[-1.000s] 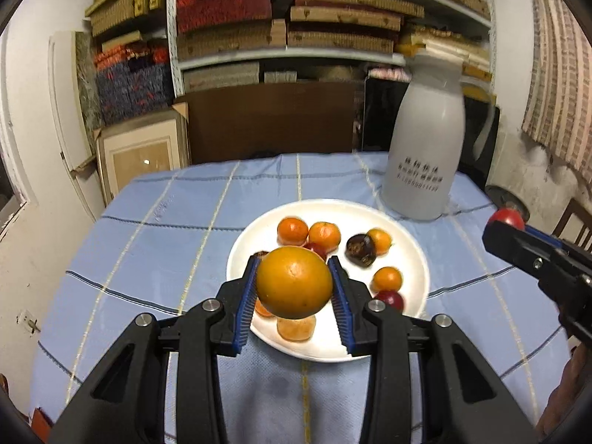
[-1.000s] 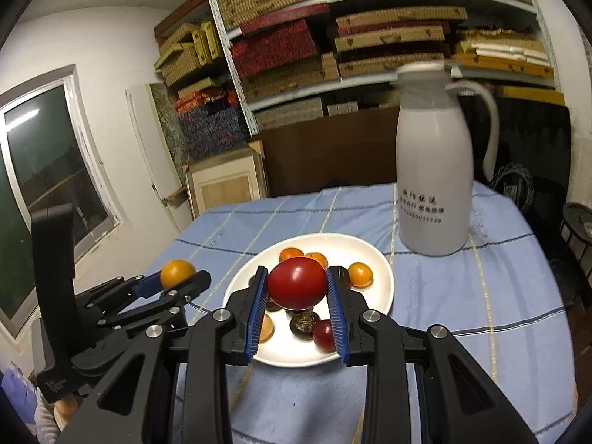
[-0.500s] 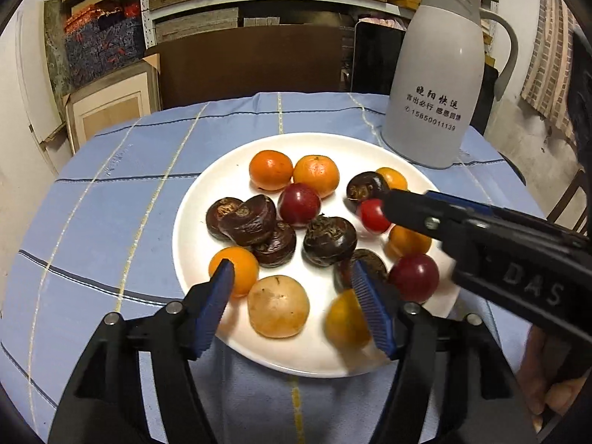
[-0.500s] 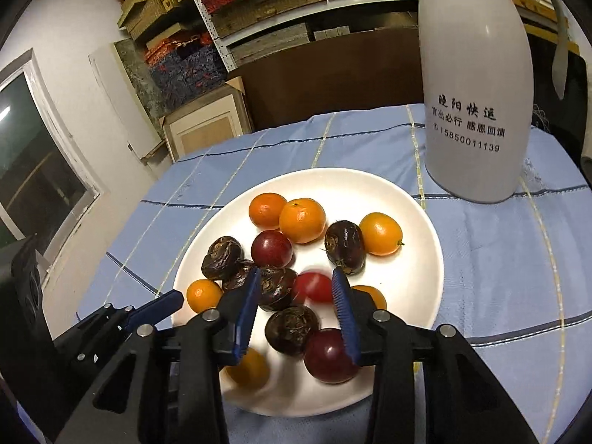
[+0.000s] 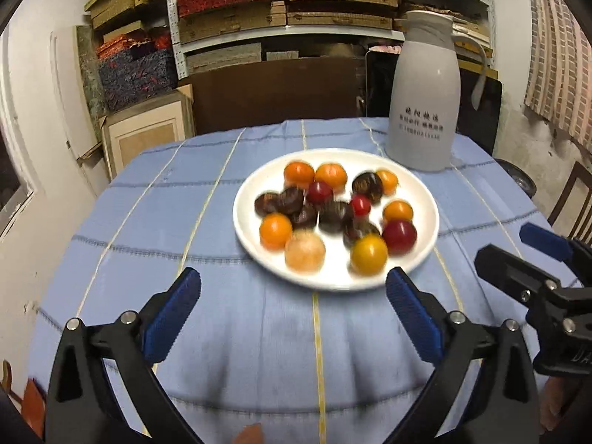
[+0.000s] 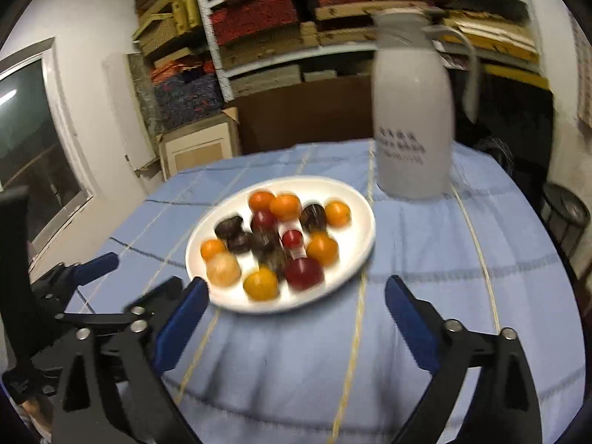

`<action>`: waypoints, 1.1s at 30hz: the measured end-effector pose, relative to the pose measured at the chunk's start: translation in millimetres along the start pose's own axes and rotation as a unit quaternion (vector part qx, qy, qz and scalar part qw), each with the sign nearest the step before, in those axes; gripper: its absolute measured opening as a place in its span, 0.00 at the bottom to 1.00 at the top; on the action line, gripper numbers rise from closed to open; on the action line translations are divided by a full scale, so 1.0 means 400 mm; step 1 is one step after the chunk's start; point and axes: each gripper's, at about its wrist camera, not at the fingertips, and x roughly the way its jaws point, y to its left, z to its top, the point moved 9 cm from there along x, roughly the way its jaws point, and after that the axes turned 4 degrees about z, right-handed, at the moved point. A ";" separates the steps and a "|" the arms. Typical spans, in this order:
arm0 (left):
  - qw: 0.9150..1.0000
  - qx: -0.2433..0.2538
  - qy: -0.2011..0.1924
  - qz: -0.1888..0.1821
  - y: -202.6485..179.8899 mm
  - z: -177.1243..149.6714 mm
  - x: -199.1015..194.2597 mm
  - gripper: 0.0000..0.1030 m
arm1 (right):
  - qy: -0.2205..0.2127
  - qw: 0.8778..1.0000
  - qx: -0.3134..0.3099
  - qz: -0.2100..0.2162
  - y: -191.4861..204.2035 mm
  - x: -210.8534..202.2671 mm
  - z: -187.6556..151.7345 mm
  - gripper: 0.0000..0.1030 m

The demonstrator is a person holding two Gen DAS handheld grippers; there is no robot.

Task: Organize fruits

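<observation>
A white plate [image 5: 425, 199] [image 6: 360, 203] on the blue tablecloth holds several fruits: orange ones, dark brown ones, red ones. A yellow-orange fruit [image 5: 369, 254] [image 6: 260, 283] lies at the plate's near edge, a small red tomato [image 5: 360, 205] [image 6: 292, 238] near the middle. My left gripper [image 5: 292, 312] is open and empty, held back short of the plate. My right gripper [image 6: 296, 322] is open and empty, also short of the plate; it shows at the right of the left wrist view [image 5: 532, 255].
A tall white thermos jug [image 5: 423, 92] [image 6: 412, 111] stands behind the plate at the right. Shelves stacked with boxes [image 5: 281, 3] fill the back wall. A wooden chair [image 5: 573, 199] is at the table's right. A window [image 6: 26, 140] is at the left.
Both grippers let go of their fruit onto the plate, the left an orange fruit, the right a red tomato, opened wide and pulled back from the plate.
</observation>
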 end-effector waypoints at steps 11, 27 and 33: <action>1.000 0.004 -0.014 0.010 0.007 -0.092 -0.093 0.96 | -0.022 0.999 -0.031 -0.015 0.018 -0.065 -0.080 0.96; 1.000 -0.011 -0.021 0.007 0.021 -0.083 -0.104 0.95 | -0.027 0.999 -0.022 -0.007 0.020 -0.074 -0.077 0.96; 0.999 0.000 -0.037 0.020 0.013 -0.079 -0.121 0.95 | -0.025 0.999 -0.028 -0.008 0.027 -0.071 -0.081 0.96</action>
